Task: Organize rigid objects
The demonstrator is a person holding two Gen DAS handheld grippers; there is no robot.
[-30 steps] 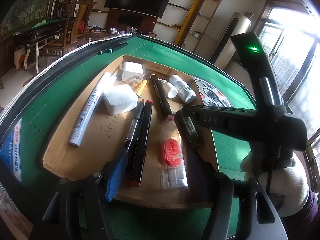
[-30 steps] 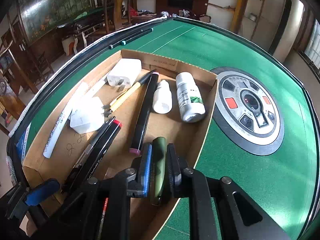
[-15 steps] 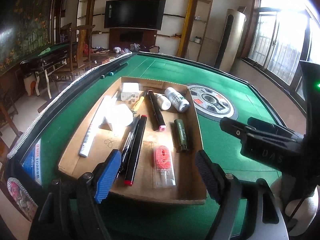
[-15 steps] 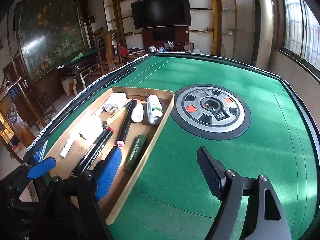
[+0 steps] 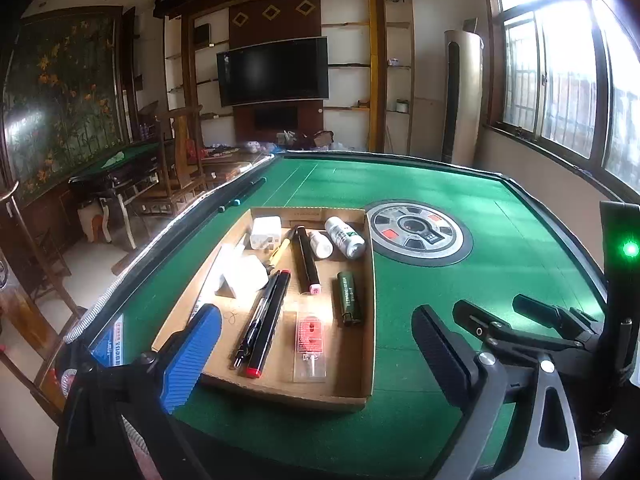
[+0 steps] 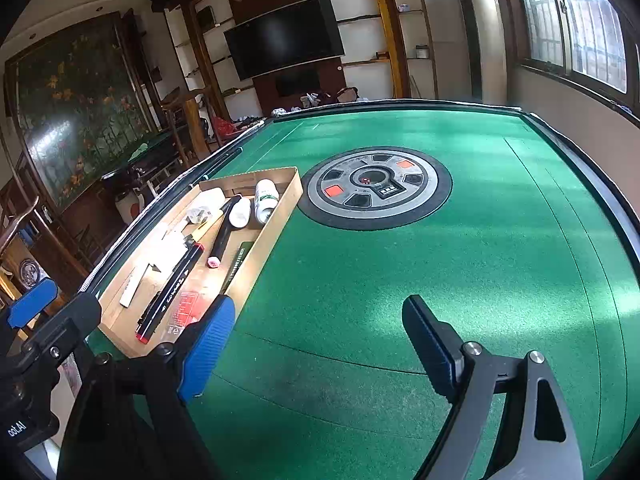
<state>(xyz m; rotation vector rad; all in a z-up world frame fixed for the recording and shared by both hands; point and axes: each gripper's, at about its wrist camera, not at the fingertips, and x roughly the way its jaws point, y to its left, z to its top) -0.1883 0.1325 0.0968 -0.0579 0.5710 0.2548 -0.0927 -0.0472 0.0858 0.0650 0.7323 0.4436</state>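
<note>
A shallow cardboard tray (image 5: 370,312) (image 6: 290,204) lies on the green felt table. It holds a dark green lighter (image 5: 349,298) (image 6: 236,264) by its right wall, a clear packet with a red label (image 5: 311,340), black markers (image 5: 266,320), a pink-tipped marker (image 5: 307,260), two white bottles (image 5: 344,237) and a white charger (image 5: 265,232). My left gripper (image 5: 315,312) hovers short of the tray's near end, its jaws opening with nothing between them. My right gripper (image 6: 318,304) is over bare felt to the right of the tray, its jaws also opening and empty.
A round grey control panel (image 5: 416,232) (image 6: 376,188) is set into the table's centre, right of the tray. Two dark pens (image 5: 240,196) lie by the raised left rim. Wooden chairs and another table stand beyond the left edge.
My right gripper let go of the dark green lighter, which now lies in the tray, and drew back to the right. My left gripper pulled back and up from the tray. Both jaws widened.
</note>
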